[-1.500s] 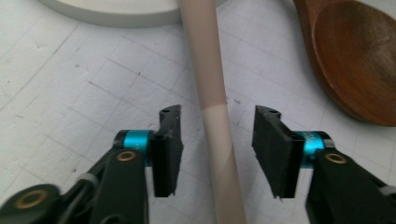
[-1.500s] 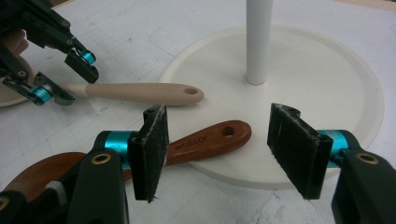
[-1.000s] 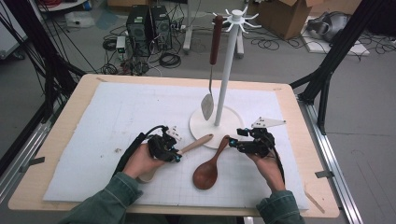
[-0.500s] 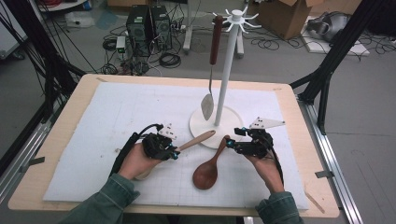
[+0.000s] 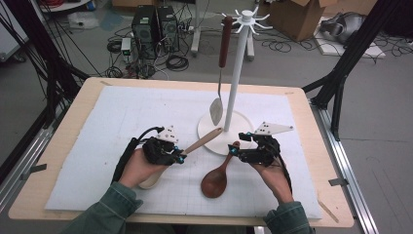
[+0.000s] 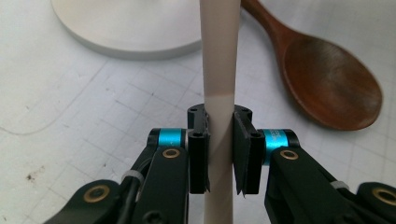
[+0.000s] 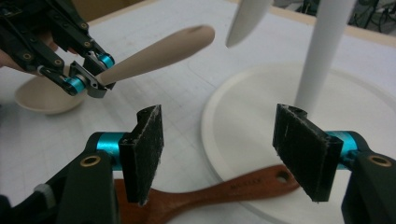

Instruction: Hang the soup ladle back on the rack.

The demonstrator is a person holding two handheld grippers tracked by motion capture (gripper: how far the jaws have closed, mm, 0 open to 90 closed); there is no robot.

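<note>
Pinching hard on the pale wooden spoon (image 6: 219,93), the left gripper (image 6: 219,154) is pressing its two black jaws against either side of the light handle, low in the centre of the left gripper view. That handle is running straight up the frame and getting cut off by the top edge, so its tip is not showing there. In the high view the left gripper (image 5: 179,157) is sitting at lower left of centre, and the spoon's bowl is mostly hiding under the left hand (image 5: 141,168); just a pale curve is peeking out beneath it. The handle is slanting up and right toward the white stand (image 5: 238,73).

Spread wide apart, the right gripper (image 7: 229,158) is holding nothing. Its jaws are standing over the dark wooden spoon (image 7: 210,196), whose handle is lying between and below them at the bottom of the right gripper view, partly blocked by the left-hand jaw; whether the pads are touching it is hard to tell. The handle's end, with a small hole, is resting on the stand's round base (image 7: 243,116). In the high view the dark spoon (image 5: 216,178) is lying on the white mat (image 5: 97,131), bowl toward the bottom of the frame, with the right gripper (image 5: 235,152) at its handle.

A metal spatula (image 5: 220,73) is hanging from the stand's top, its blade just above the base. Blurred clutter is filling the floor beyond the table.
</note>
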